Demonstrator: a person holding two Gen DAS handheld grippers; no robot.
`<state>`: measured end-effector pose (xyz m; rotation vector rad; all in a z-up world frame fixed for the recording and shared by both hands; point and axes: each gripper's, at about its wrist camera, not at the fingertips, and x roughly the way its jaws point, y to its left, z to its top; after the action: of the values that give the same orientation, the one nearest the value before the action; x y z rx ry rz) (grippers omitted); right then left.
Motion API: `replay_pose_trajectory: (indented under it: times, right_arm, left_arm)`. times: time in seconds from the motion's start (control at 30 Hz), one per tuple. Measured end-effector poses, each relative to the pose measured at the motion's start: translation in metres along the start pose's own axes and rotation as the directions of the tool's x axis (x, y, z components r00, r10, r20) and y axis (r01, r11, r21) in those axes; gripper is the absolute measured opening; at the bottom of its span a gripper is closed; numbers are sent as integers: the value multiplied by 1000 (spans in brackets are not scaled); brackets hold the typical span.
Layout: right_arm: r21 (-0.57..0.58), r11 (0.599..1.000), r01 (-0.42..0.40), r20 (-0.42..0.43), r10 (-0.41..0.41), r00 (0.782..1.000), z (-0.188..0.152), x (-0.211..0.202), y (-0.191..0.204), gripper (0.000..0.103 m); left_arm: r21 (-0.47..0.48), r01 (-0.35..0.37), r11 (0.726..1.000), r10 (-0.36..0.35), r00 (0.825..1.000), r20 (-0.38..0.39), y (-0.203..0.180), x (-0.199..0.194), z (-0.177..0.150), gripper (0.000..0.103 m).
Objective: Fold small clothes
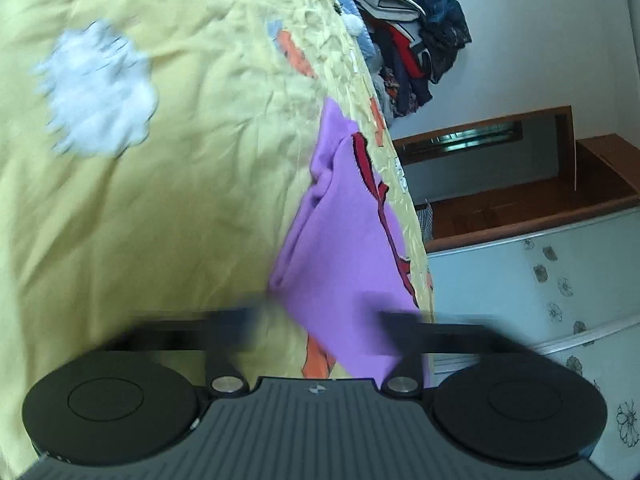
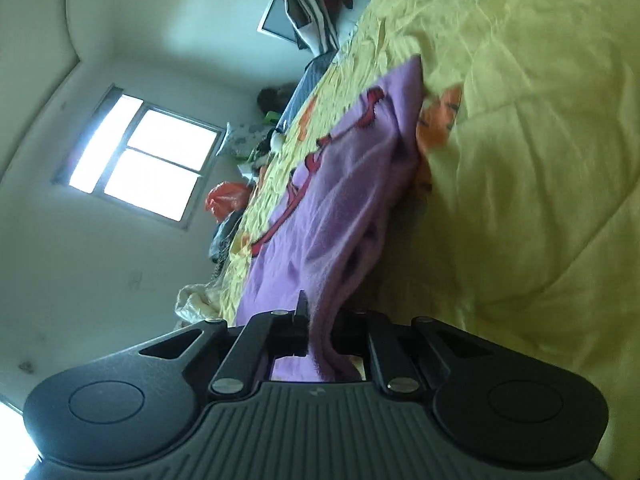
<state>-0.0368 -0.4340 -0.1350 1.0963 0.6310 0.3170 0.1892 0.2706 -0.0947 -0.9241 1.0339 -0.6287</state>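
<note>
**Ana:** Two views. In the left wrist one, what do you get?

**Ben:** The left gripper (image 1: 318,326) has its jaws spread wide, both fingers blurred. The purple garment (image 1: 340,248) lies on the yellow quilt (image 1: 180,200), and its near end shows in the gap between the fingers; nothing presses on it. Red and black lettering runs along its right side.

**Ana:** Anything else in that view?

**Ben:** A pale blue patch (image 1: 98,90) on the quilt, upper left, smeared. A pile of clothes (image 1: 412,44) at the far end of the bed, and a wooden door frame (image 1: 500,120) against the wall at the right.

**Ana:** And the right wrist view?

**Ben:** The right gripper (image 2: 320,330) has its jaws close together, with a fold of the purple garment (image 2: 332,200) running between them. Whether the pads pinch the cloth or only stand beside it, I cannot tell; the fabric hides the right pad.

**Ana:** Where does the garment lie there?

**Ben:** Stretched away from the gripper across the yellow quilt (image 2: 520,160), bunched along its right edge, beside an orange print (image 2: 440,116). A bright window (image 2: 148,160) is at left, with an orange bag (image 2: 226,198) near the bed's edge.
</note>
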Motion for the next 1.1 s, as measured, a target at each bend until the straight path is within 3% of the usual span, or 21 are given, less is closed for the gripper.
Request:
replay_pose_trajectory:
  times: [0.03, 0.1, 0.2, 0.4, 0.43, 0.5, 0.53, 0.63, 0.67, 0.7, 0.73, 0.97, 1.1]
  right_arm:
    - [7, 1000, -14, -15, 14, 1000, -1, 2, -1, 38]
    - [-12, 999, -49, -4, 49, 999, -4, 1, 5, 60]
    - [-42, 999, -24, 11, 24, 1000, -10, 1, 12, 63]
    - [-46, 999, 3, 69, 0, 998, -20, -2, 13, 62]
    - [-52, 999, 16, 68, -12, 998, -20, -1, 14, 62]
    - [-63, 997, 46, 74, -41, 996, -20, 2, 18, 62]
    - [-74, 996, 57, 68, -52, 996, -21, 2, 19, 62]
    - [-30, 999, 18, 99, -15, 995, -22, -3, 12, 61]
    - [-16, 1000, 15, 102, -13, 995, -21, -3, 9, 50]
    - [-5, 999, 33, 101, -33, 994, -20, -2, 6, 10]
    - [-2, 999, 33, 100, -33, 994, -20, -1, 4, 6]
    - [-28, 998, -48, 130, 51, 990, -21, -19, 20, 5]
    - [-47, 997, -66, 119, 71, 990, -18, -30, 27, 5]
  left_arm:
    - [9, 32, 999, -32, 999, 0, -3, 4, 5, 103]
    - [17, -19, 1000, 19, 999, -27, -9, 17, 15, 102]
    - [-3, 28, 1000, -28, 995, -99, -13, 38, 25, 102]
    - [44, -31, 999, 40, 975, -220, -34, 79, 39, 103]
    - [47, -33, 998, 43, 974, -221, -35, 83, 39, 99]
    - [59, -73, 996, 85, 966, -244, -38, 92, 39, 51]
    - [53, -102, 993, 113, 957, -267, -37, 99, 37, 4]
    - [107, -129, 986, 154, 950, -270, -36, 103, 31, 5]
    - [104, -115, 988, 139, 953, -270, -36, 101, 30, 5]
    - [109, -97, 989, 123, 957, -262, -37, 97, 29, 5]
    - [115, -87, 990, 114, 960, -258, -38, 94, 28, 5]
    - [160, -34, 987, 69, 973, -222, -54, 65, 13, 4]
    - [145, -45, 988, 74, 977, -201, -59, 52, 0, 4]
